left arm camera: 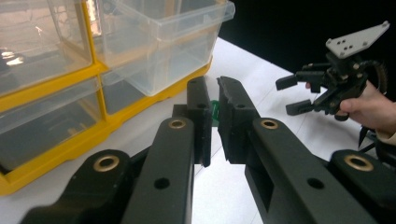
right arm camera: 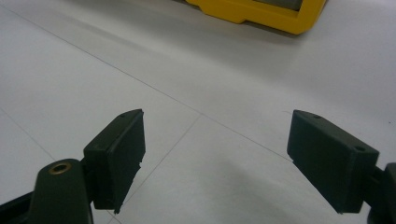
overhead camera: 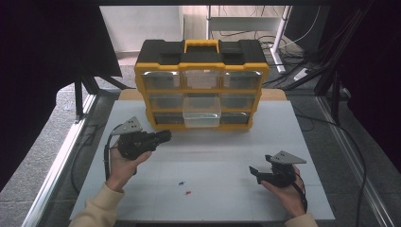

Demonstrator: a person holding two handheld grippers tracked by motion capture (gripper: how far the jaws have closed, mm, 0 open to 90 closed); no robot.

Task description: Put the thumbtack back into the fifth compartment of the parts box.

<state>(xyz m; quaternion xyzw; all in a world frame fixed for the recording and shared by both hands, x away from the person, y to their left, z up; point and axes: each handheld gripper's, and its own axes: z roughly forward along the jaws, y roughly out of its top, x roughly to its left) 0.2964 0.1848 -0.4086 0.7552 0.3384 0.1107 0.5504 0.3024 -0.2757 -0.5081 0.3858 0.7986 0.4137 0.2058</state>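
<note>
Left gripper (left arm camera: pixel 212 116) pinching small green piece (left arm camera: pixel 214 111) | right gripper (right arm camera: pixel 215 158) spread wide, holding nothing, over table (right arm camera: pixel 224 84)

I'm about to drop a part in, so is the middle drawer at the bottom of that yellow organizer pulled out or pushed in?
Pulled out. The clear drawer juts forward past the organizer's yellow front, while its neighbours sit flush.

My left gripper (left arm camera: pixel 213 116) has matt black plastic jaws with brass-coloured rivets, pinching a small green plastic piece (left arm camera: pixel 215 109) near the organiser (overhead camera: pixel 202 85) of glossy clear plastic drawers in a yellow frame, on the smooth matt white table (overhead camera: pixel 227 156).
</note>
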